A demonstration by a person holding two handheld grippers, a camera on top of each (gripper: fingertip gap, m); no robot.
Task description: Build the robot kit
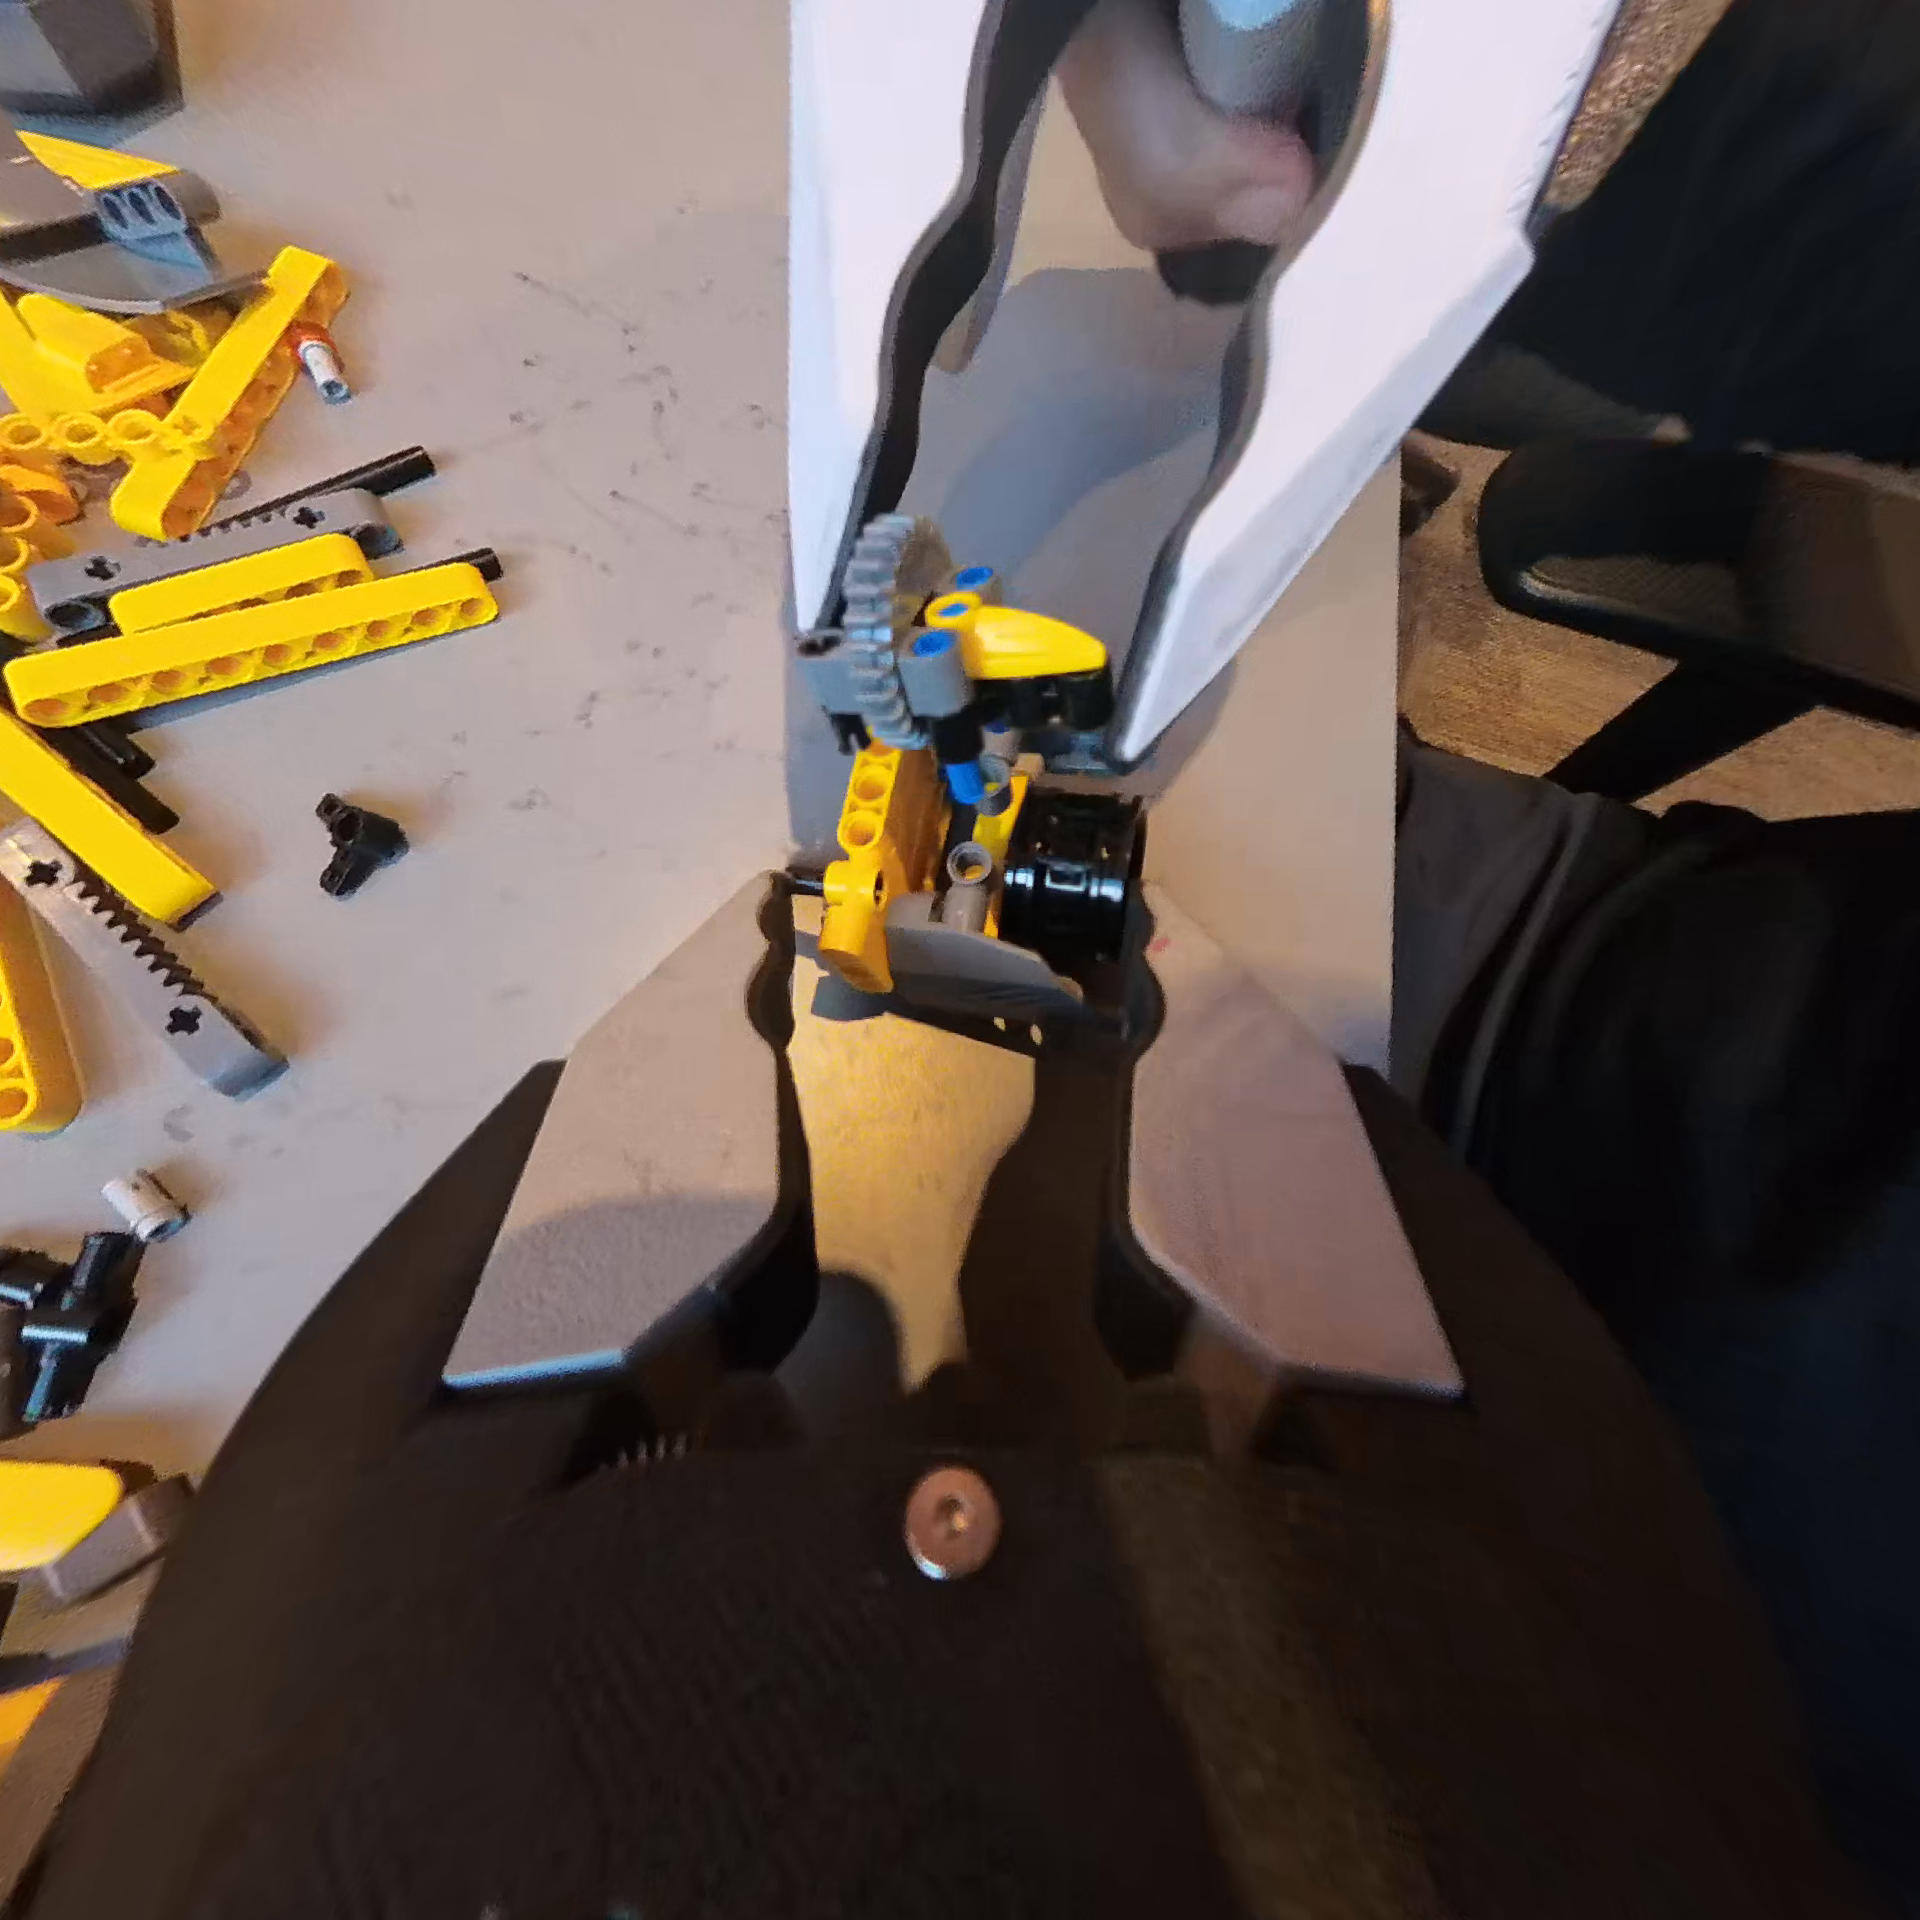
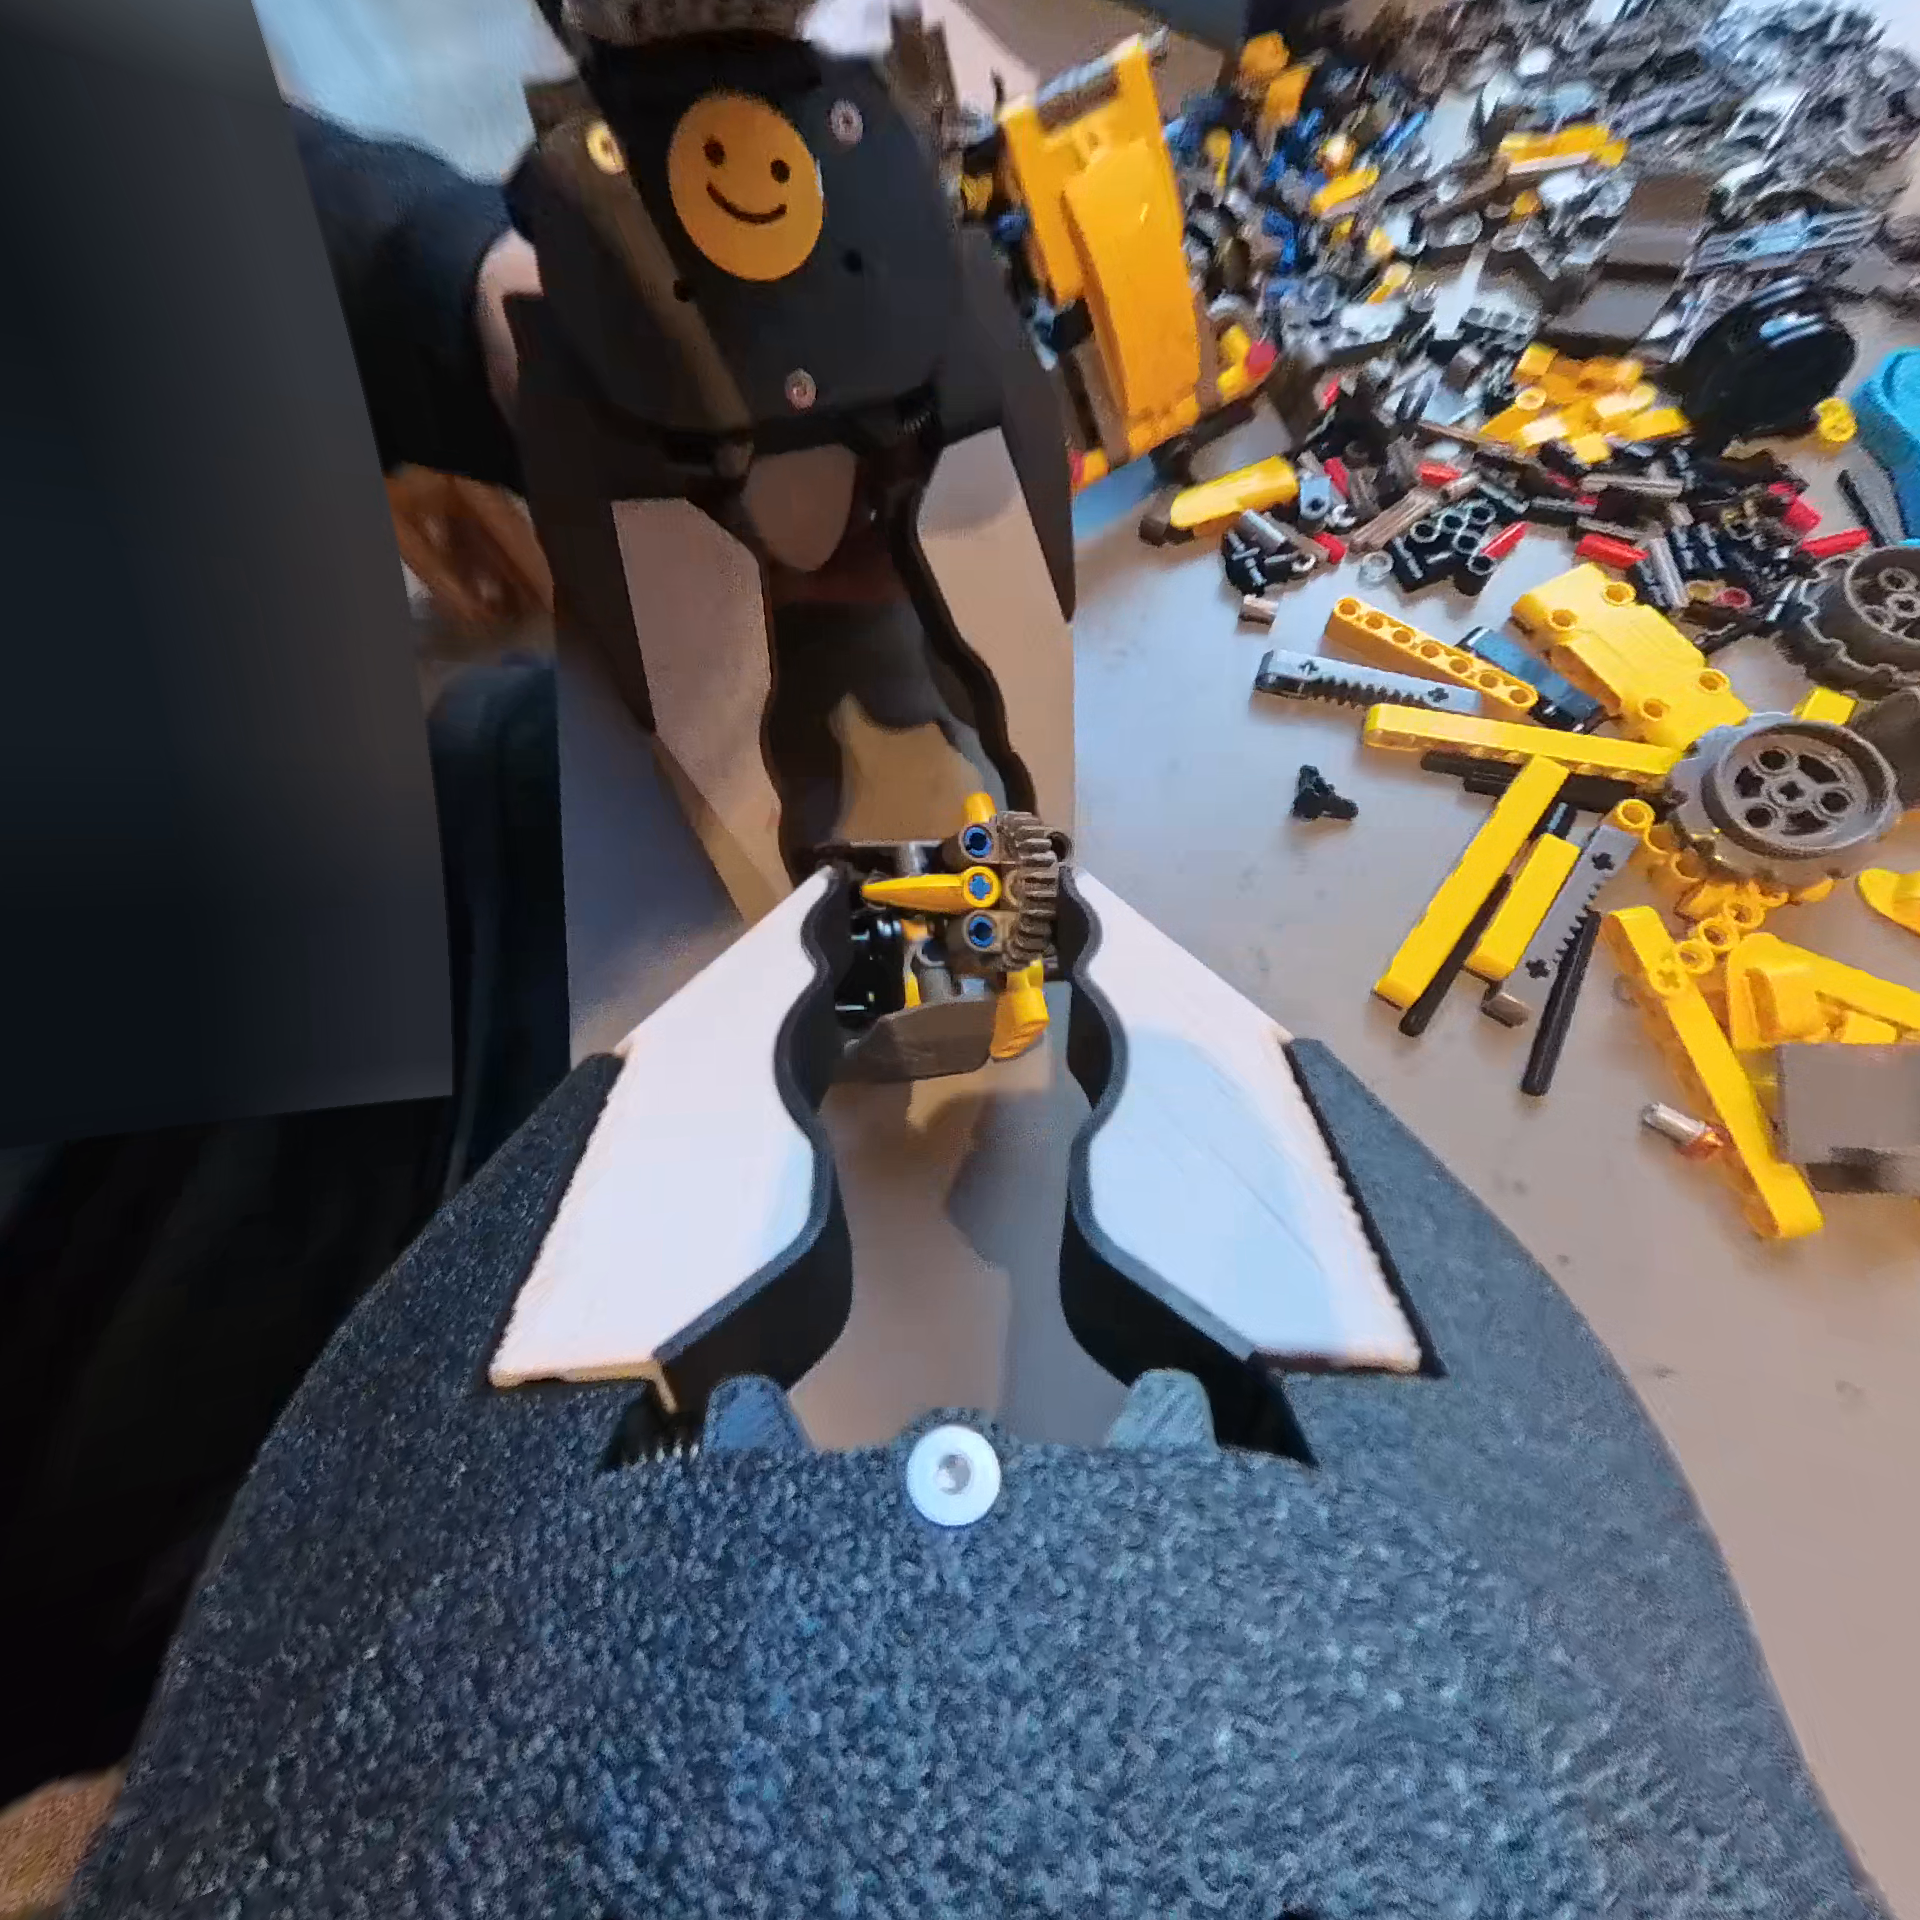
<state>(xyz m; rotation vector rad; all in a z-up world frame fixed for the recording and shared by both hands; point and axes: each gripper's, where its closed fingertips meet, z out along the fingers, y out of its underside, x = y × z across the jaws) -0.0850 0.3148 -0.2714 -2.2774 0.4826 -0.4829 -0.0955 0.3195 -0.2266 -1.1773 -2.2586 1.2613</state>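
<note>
A small assembly of yellow, grey and black building pieces point(image 1: 873, 831), with a grey gear point(image 1: 878, 623) and blue pins, is held in the air above the table's near edge. My left gripper point(image 1: 956, 914), black with grey fingers, is shut on its lower part beside a black wheel hub point(image 1: 1070, 883). My right gripper point(image 1: 971, 691), with white fingers, comes from the far side and is shut on the gear end. In the right wrist view the right gripper point(image 2: 951, 894) grips the assembly point(image 2: 977, 883), and the left gripper point(image 2: 904, 842), marked with a yellow smiley disc point(image 2: 743, 197), faces it.
Loose yellow beams point(image 1: 249, 644), a grey toothed rack point(image 1: 135, 956) and a small black connector point(image 1: 358, 842) lie on the grey table point(image 1: 623, 312). A large heap of pieces point(image 2: 1558, 312) and grey wheels point(image 2: 1808, 800) lie further off. A black chair point(image 1: 1662, 571) stands off the table edge. The small black connector point(image 1: 358, 842) lies around 7 cm away from my left fingertips. It turns up in the right wrist view point(image 2: 1312, 790) as well.
</note>
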